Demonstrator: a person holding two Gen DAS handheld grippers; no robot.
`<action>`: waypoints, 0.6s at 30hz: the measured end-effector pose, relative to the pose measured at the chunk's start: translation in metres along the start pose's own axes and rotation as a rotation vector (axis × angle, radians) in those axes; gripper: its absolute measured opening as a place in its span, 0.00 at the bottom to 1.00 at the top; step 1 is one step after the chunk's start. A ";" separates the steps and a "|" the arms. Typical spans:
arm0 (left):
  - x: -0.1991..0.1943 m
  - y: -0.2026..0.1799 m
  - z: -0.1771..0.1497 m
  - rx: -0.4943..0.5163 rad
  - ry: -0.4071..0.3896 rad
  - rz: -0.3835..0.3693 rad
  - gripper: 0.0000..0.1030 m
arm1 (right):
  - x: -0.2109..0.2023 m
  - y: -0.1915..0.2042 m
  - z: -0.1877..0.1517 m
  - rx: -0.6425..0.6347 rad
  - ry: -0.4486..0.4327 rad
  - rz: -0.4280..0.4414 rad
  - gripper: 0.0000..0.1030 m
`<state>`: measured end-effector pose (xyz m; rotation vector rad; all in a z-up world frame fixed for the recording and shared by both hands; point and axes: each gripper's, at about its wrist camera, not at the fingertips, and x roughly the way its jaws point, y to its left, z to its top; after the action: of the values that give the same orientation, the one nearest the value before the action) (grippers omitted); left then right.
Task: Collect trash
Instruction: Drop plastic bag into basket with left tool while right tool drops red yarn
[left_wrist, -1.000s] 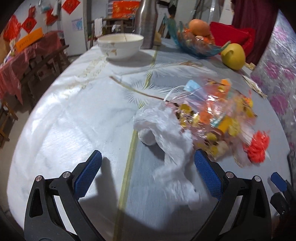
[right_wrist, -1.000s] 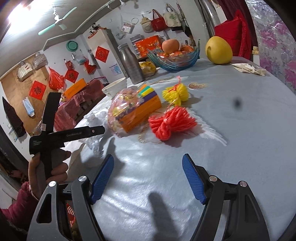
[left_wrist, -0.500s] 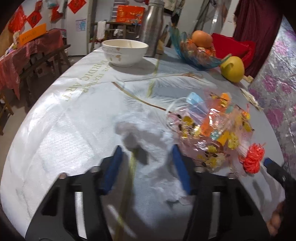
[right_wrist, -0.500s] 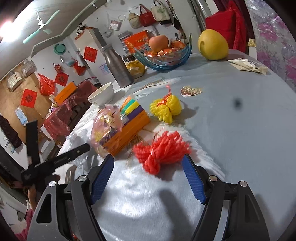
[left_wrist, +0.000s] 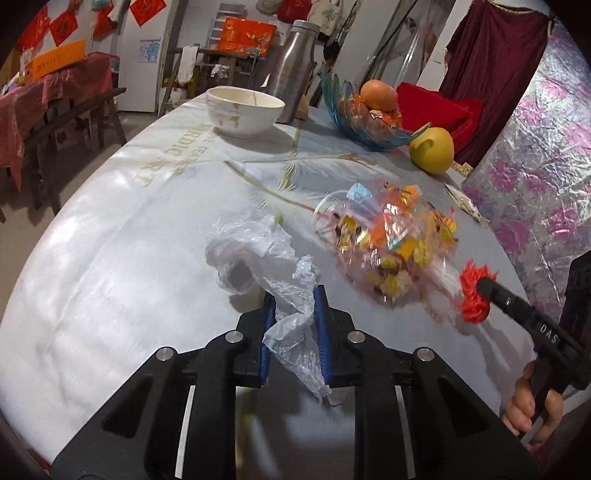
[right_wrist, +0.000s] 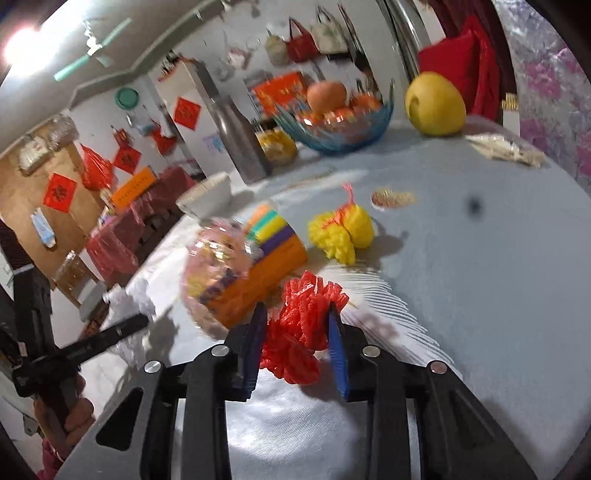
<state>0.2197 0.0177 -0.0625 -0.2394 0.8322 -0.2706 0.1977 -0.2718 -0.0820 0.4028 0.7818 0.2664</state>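
The crumpled clear plastic bag (left_wrist: 258, 254) lies near the middle of the desk (left_wrist: 110, 258), its tail pinched between the blue fingers (left_wrist: 266, 332) of the left gripper (left_wrist: 293, 325), whose jaws are closing on it. Just beside it toward the desk's right edge sits a pink bag of sweets (left_wrist: 391, 247), and past that the red mesh net (right_wrist: 306, 332), which the right gripper (right_wrist: 297, 345) is grasping, its jaws also closing, fingers (right_wrist: 338, 350) pressed into the bunched mesh. A yellow mesh net (right_wrist: 343, 232) rests apart, farther toward the far edge.

This looks like the pick-up step for two pieces of trash at once. Next, both pieces likely need lifting clear and carrying to a bin, which is not in view; the limp plastic bag may drag or slip.
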 end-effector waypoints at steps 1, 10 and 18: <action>-0.006 0.003 -0.003 -0.008 -0.002 0.004 0.21 | -0.003 0.003 -0.002 -0.003 -0.007 0.011 0.31; -0.074 0.044 -0.030 -0.104 -0.084 0.076 0.21 | -0.030 0.044 -0.012 -0.075 -0.022 0.123 0.31; -0.142 0.117 -0.074 -0.205 -0.089 0.257 0.21 | -0.035 0.093 -0.029 -0.149 0.027 0.233 0.31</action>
<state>0.0894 0.1665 -0.0490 -0.3302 0.7934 0.0660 0.1454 -0.1948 -0.0373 0.3498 0.7358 0.5461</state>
